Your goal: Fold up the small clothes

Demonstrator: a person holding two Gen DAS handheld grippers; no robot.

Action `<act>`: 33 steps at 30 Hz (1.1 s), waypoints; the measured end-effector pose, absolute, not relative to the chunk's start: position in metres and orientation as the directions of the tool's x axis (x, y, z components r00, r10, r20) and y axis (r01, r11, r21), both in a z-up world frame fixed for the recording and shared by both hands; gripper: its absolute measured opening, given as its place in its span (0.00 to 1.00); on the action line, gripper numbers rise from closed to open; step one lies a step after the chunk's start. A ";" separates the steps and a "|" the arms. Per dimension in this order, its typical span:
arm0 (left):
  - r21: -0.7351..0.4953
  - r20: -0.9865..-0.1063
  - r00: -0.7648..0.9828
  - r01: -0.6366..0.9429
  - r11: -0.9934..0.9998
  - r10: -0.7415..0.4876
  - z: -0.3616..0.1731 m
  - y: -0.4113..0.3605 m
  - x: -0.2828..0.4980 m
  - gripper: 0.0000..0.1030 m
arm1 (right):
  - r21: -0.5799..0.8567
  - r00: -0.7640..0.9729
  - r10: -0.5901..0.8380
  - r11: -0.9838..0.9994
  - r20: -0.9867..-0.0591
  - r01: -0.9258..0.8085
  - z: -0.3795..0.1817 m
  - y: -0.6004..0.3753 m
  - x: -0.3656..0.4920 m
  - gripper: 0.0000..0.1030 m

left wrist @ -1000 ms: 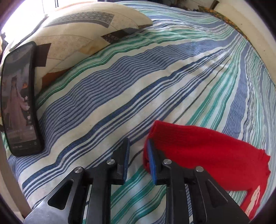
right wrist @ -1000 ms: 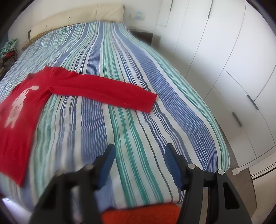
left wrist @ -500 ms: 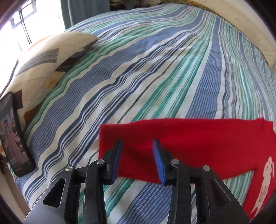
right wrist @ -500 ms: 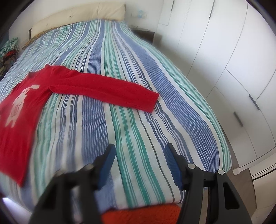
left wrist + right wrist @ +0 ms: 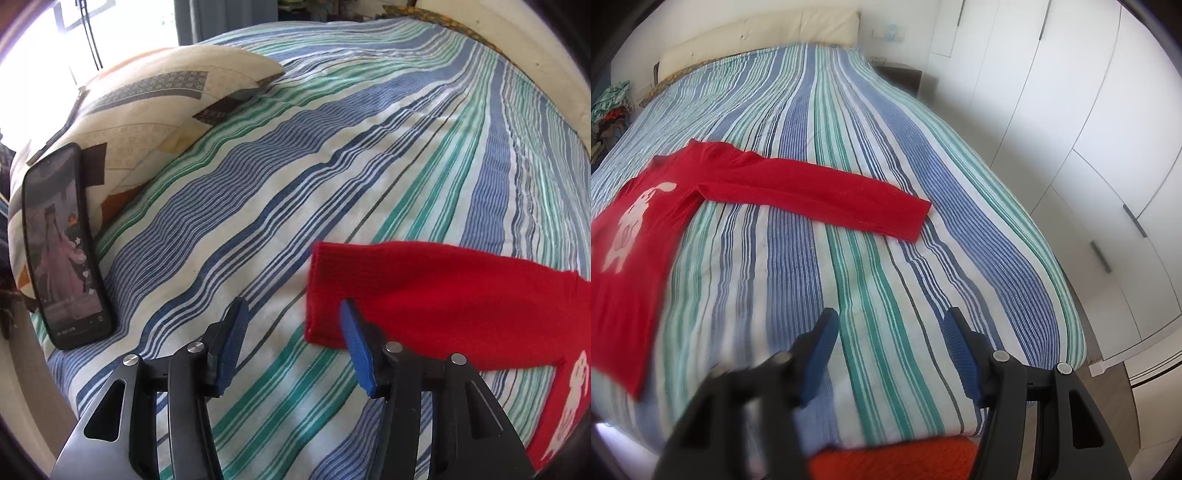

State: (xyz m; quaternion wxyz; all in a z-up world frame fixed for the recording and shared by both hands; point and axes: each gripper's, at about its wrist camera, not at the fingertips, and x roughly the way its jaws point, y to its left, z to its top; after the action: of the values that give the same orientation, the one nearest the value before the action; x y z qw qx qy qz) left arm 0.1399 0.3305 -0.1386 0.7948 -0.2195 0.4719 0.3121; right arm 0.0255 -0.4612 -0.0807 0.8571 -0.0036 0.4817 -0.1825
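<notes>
Hovering over the striped bed (image 5: 332, 155), our left tongs (image 5: 291, 343) have just been opening and now stand about half spread, with nothing between the blue pads; the cuff of the red top's sleeve (image 5: 436, 291) lies just right of the gap, its edge passing behind the right-hand pad. That red top (image 5: 639, 229) is spread flat, body near the foot of the bed, sleeves stretched out sideways, so each sleeve's long axis runs across the stripes. Our right tongs (image 5: 890, 350) hang equally half spread and empty, well short of the other sleeve (image 5: 820, 199), whose cuff lies farther up the bed. We judge the left hand the nearer for a first sleeve fold. A phone (image 5: 62, 251) leans on a pillow (image 5: 155, 99) at the far left.
</notes>
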 end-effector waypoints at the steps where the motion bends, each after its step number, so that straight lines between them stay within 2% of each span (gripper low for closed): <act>1: -0.074 -0.879 0.388 -0.684 0.726 0.276 -0.131 0.322 0.134 0.56 | -0.180 0.473 -0.316 0.933 -0.822 0.311 -0.080 -0.462 0.025 0.58; 4: -0.111 -0.854 0.467 -0.596 0.796 0.231 -0.108 0.281 0.124 0.71 | -0.168 0.480 -0.312 0.933 -0.820 0.319 -0.079 -0.463 0.023 0.58; 5: -0.120 -0.848 0.488 -0.557 0.822 0.207 -0.102 0.264 0.120 0.73 | -0.165 0.481 -0.310 0.933 -0.820 0.321 -0.078 -0.464 0.024 0.58; 11: -0.205 -0.839 0.544 -0.296 0.933 -0.012 -0.086 0.157 0.104 0.73 | -0.187 0.477 -0.321 0.933 -0.818 0.307 -0.079 -0.459 0.027 0.58; 16: -0.216 -0.859 0.487 -0.071 0.974 -0.155 -0.100 0.070 0.095 0.73 | -0.201 0.485 -0.329 0.933 -0.810 0.298 -0.078 -0.455 0.026 0.58; 21: -0.091 -0.926 0.360 0.072 0.993 -0.111 -0.141 0.019 0.080 0.74 | -0.204 0.519 -0.323 0.940 -0.792 0.273 -0.066 -0.445 0.022 0.58; 24: -0.018 -0.925 0.374 0.117 0.993 -0.061 -0.145 0.010 0.071 0.77 | -0.101 0.567 -0.195 0.976 -0.800 0.192 -0.051 -0.417 0.017 0.61; 25: -0.011 -0.924 0.378 0.117 0.993 -0.055 -0.143 0.010 0.070 0.79 | -0.049 0.574 -0.132 0.986 -0.808 0.158 -0.048 -0.405 0.017 0.64; 28: -0.037 -0.911 0.405 0.104 0.994 -0.077 -0.133 0.014 0.070 0.79 | 0.034 0.576 0.005 0.999 -0.818 0.040 -0.047 -0.359 0.021 0.64; 33: -0.062 -0.861 0.504 0.037 0.997 -0.072 -0.110 0.031 0.069 0.84 | 0.012 0.557 0.108 0.985 -0.823 -0.172 -0.064 -0.276 0.025 0.64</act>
State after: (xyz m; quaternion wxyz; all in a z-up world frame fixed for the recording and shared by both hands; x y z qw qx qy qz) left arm 0.0686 0.0309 -0.1096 0.8671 -0.0178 0.4969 -0.0314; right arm 0.0253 -0.2762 -0.0639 0.8818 -0.0347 0.4636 0.0794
